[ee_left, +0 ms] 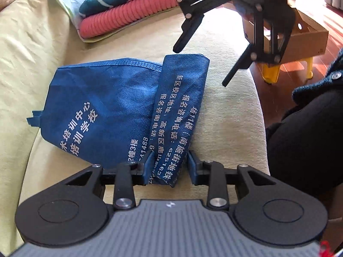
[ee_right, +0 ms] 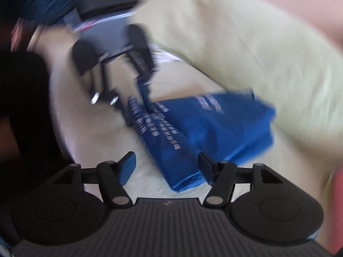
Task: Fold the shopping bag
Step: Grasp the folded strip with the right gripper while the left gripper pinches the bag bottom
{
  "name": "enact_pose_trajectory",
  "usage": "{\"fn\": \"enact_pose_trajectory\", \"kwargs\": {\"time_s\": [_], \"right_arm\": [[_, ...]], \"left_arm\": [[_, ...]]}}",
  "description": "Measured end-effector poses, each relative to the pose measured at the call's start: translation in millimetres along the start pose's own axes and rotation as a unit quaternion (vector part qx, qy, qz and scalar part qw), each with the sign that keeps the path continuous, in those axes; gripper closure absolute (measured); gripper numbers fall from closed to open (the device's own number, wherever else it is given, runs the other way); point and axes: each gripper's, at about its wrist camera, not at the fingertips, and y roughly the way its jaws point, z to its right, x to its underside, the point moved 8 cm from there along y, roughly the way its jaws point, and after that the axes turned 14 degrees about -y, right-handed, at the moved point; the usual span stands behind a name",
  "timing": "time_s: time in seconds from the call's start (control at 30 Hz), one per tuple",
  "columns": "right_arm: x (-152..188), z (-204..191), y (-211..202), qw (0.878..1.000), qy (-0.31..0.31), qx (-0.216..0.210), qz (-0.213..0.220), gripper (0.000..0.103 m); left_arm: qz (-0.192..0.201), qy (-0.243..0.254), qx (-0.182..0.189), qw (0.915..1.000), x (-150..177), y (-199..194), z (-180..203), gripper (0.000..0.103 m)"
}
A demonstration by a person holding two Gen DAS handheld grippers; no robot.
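**Folded Flap Between the Left Tongs, Right Tongs Spread**

The left tongs (ee_left: 168,167) straddle the near end of the folded flap of the blue shopping bag (ee_left: 120,109). The jaws stand partly apart; the flap lies between them, touching the left pad, with a gap showing at the right pad, so no firm pinch is visible.

The right tongs (ee_right: 166,169) are spread wide and hold nothing. In the left wrist view they hang above the far end of the flap, clear of the cloth. The right wrist view is blurred; a corner of the bag lies between the jaws, near the right pad.

The bag lies flat on a pale yellow-green sofa cushion (ee_left: 32,64), one long strip folded over its right side, white print facing up.

Beyond the bag sits a pile of folded cloth (ee_left: 128,12), pink below teal. A cardboard box (ee_left: 310,40) stands on the wooden floor to the right.
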Motion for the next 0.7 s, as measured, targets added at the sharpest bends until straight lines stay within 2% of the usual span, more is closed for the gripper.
{"fn": "enact_pose_trajectory", "kwargs": {"time_s": [0.03, 0.1, 0.13, 0.17, 0.27, 0.33, 0.4, 0.43, 0.5, 0.6, 0.7], "right_arm": [[3.0, -7.1, 4.1, 0.998, -0.064, 0.016, -0.002, 0.045], [10.2, -13.8, 14.4, 0.989, -0.142, 0.042, -0.001, 0.052], [13.6, -15.0, 19.4, 0.985, -0.165, 0.049, 0.009, 0.061], [15.2, -14.0, 22.6, 0.985, -0.163, 0.047, 0.014, 0.064], [18.0, 1.4, 28.7, 0.997, -0.071, 0.004, 0.019, 0.069], [17.0, 14.5, 27.8, 1.000, -0.004, -0.029, 0.011, 0.071], [15.3, 24.0, 25.5, 0.998, 0.041, -0.054, 0.007, 0.072], [15.5, 29.8, 23.5, 0.995, 0.070, -0.070, 0.008, 0.073], [17.7, 37.2, 21.5, 0.989, 0.110, -0.094, 0.008, 0.073], [22.6, 52.8, 20.8, 0.969, 0.199, -0.147, 0.002, 0.073], [35.7, 69.3, 26.6, 0.934, 0.294, -0.202, -0.004, 0.073]], "left_arm": [[0.000, -0.004, 0.002, 1.0000, 0.4, -0.2, -1.0, 0.064], [0.000, -0.009, 0.005, 0.9999, -0.2, -0.1, -1.8, 0.064], [0.001, -0.011, 0.006, 0.9999, -0.3, -0.8, -2.4, 0.064], [0.002, -0.013, 0.006, 0.9999, -0.4, -1.6, -2.9, 0.063], [0.012, -0.005, -0.013, 0.9998, -1.1, -7.8, -4.0, 0.063], [0.015, 0.016, -0.032, 0.9992, -0.2, -12.1, -3.5, 0.063], [0.012, 0.015, -0.031, 0.9993, -0.7, -12.6, -5.5, 0.063], [0.009, 0.011, -0.028, 0.9995, -0.6, -14.3, -6.3, 0.071], [0.002, -0.007, -0.015, 0.9999, -3.0, -16.7, -10.7, 0.075], [-0.011, -0.039, 0.016, 0.9991, -9.1, -19.9, -23.2, 0.080], [-0.020, -0.066, 0.033, 0.9971, -14.2, -18.2, -38.4, 0.080]]}}
